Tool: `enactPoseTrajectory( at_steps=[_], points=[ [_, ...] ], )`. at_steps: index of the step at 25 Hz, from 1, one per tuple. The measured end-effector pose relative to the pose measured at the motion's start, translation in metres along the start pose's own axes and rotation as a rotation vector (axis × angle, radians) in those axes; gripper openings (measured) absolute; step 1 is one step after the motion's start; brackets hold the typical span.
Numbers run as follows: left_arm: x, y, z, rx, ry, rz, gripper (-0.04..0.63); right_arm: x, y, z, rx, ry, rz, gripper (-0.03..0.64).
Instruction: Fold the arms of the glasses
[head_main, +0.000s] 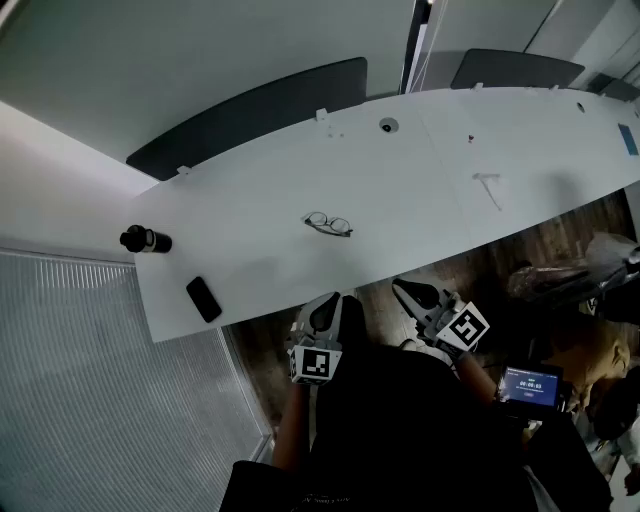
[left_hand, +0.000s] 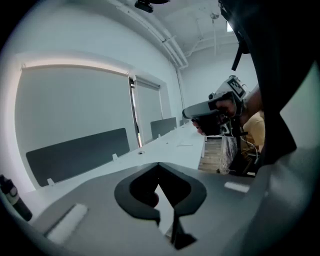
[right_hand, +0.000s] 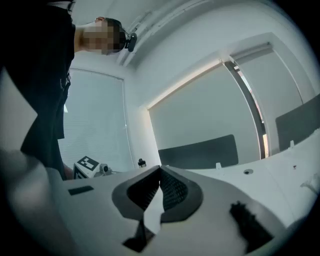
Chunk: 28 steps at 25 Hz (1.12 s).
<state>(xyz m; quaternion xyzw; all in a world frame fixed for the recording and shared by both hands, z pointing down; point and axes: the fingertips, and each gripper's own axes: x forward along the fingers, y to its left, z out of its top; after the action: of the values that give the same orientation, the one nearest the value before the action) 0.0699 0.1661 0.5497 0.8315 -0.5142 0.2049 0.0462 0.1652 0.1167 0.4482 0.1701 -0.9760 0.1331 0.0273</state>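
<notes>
Folding had not begun (my judgement): the glasses (head_main: 328, 224) lay in the middle of the table (head_main: 420, 180); the left gripper (head_main: 325, 312) and right gripper (head_main: 412, 293), both closed and empty, hung off its near edge. The next move called for reaching in and opening.

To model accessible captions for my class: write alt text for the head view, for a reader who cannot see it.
A pair of glasses lies untouched on a long white table; the left gripper and right gripper, both shut and empty, are held off its near edge. A black phone and a dark bottle lie near its left end.
</notes>
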Motion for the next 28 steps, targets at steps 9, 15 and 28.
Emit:
enactPoseTrajectory(
  at_steps=[9,15,28],
  points=[
    [0.044,0.085,-0.015,-0.014,0.025,-0.047,0.008,0.061,-0.035,-0.012,0.042,0.010,-0.137,0.007],
    [0.086,0.113,-0.072,0.143,0.279,-0.242,0.034,0.062,-0.045,-0.016,0.077,0.022,-0.211,0.008],
    [0.177,0.132,-0.122,0.818,0.544,-0.309,0.081,0.034,-0.097,-0.015,0.115,-0.096,-0.375,0.008]
  ],
)
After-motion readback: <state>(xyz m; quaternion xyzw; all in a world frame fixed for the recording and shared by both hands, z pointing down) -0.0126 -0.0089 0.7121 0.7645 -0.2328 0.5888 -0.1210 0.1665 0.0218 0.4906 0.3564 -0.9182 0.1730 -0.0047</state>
